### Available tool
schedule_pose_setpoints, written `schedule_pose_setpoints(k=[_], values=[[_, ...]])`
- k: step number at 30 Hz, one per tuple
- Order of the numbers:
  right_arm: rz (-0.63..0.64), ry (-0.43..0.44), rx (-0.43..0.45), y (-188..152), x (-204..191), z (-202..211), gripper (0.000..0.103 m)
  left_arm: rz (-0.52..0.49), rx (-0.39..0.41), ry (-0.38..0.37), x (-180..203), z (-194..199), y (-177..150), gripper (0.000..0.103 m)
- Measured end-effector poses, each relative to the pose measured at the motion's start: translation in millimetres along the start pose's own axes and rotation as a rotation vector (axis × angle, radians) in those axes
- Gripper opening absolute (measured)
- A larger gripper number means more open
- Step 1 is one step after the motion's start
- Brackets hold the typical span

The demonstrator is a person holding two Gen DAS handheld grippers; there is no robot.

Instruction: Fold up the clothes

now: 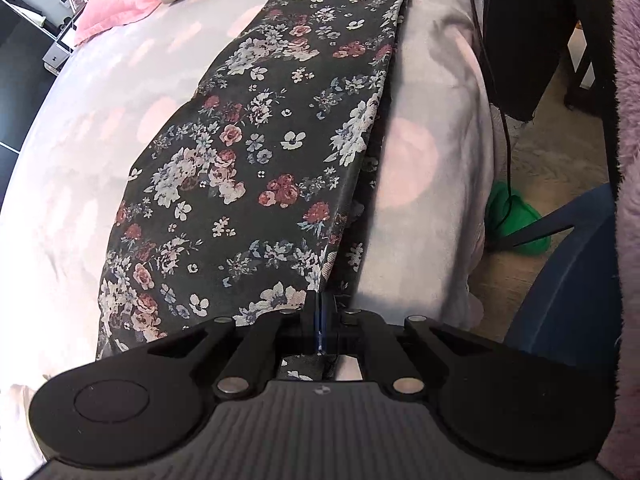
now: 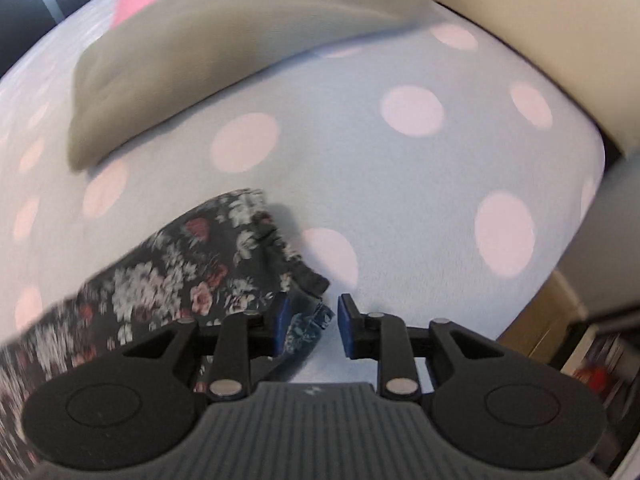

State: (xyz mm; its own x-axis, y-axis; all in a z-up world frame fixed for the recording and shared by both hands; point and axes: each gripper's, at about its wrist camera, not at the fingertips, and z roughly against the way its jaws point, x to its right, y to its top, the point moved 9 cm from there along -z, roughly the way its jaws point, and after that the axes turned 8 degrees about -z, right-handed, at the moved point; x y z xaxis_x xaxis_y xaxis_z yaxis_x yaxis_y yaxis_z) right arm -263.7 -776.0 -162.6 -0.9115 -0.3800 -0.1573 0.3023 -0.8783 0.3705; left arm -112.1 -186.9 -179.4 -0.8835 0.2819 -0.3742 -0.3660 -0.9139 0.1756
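Thin, dark floral cloth is what I'm working with: a garment (image 1: 256, 152) lying as a long narrow strip on the spotted bedspread (image 1: 80, 140), running from 6 o'clock up to 12 in my left view. Along its 3 o'clock side I can see a second layer under the top one, so it looks doubled lengthwise already.

My left gripper (image 1: 322, 320) is pinched tight on that doubled edge at the near end, both layers between the pads. My right gripper (image 2: 310, 316) stands apart, with a frayed-looking corner of the cloth (image 2: 180, 280) sitting between the open pads; nothing is clamped there. That view is blurred, so I can't say whether the corner touches a pad.

I judge the fabric light, limp and a bit slick. It will sag between two holds, and the layers may slide apart if I lift by only one. Corners and hemmed edges are the places to take it, pinching deep enough to catch every layer.

A beige pillow (image 2: 200, 60) and a pink pillow (image 1: 116, 4) lie at 11 o'clock, well apart from the strip.
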Motion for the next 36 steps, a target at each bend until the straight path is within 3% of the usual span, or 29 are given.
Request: schedule_pose_setpoints(k=[2, 4, 6, 12, 17, 21, 22, 24, 29, 31, 36], values=[[-0.057, 0.041, -0.016, -1.7, 1.0, -5.6, 0.027, -0.007, -0.003, -0.004, 0.5, 3.2, 0.6, 0.000], [-0.064, 0.052, -0.021, -4.2, -0.5, -4.9, 0.002, -0.022, -0.001, -0.012, 0.8, 9.8, 0.8, 0.000], [-0.032, 0.014, 0.001, -0.8, 0.7, -0.9, 0.001, -0.030, 0.003, -0.017, 0.3, 16.9, 1.3, 0.000], [-0.020, -0.081, -0.047, -6.9, 7.3, -12.2, 0.000, -0.035, -0.009, -0.043, 1.2, 18.6, 1.2, 0.000], [0.039, -0.128, -0.021, -7.9, 3.6, -14.0, 0.001, 0.036, -0.018, -0.031, -1.6, 2.2, 1.1, 0.000], [0.110, -0.172, 0.030, -4.4, -3.8, -5.8, 0.016, 0.105, -0.034, -0.064, -5.0, -5.2, -3.0, 0.003], [0.127, -0.183, 0.043, -3.5, -5.9, -3.6, 0.030, 0.117, -0.023, -0.077, -6.2, -1.9, -3.9, 0.005], [0.195, -0.192, 0.120, 3.1, -22.3, 13.2, 0.047, 0.159, 0.011, -0.106, -12.0, 9.1, -6.0, 0.017], [0.301, -0.135, 0.277, 10.9, -82.9, 56.2, 0.048, 0.349, 0.083, -0.140, -44.8, 40.8, -16.1, 0.022], [0.306, -0.073, 0.303, 6.4, -112.6, 68.7, 0.055, 0.451, 0.085, -0.129, -65.7, 49.3, -27.2, 0.022], [0.329, 0.139, 0.272, -27.2, -200.8, 94.4, 0.058, 0.716, 0.035, -0.064, -125.5, 64.1, -74.2, 0.022]])
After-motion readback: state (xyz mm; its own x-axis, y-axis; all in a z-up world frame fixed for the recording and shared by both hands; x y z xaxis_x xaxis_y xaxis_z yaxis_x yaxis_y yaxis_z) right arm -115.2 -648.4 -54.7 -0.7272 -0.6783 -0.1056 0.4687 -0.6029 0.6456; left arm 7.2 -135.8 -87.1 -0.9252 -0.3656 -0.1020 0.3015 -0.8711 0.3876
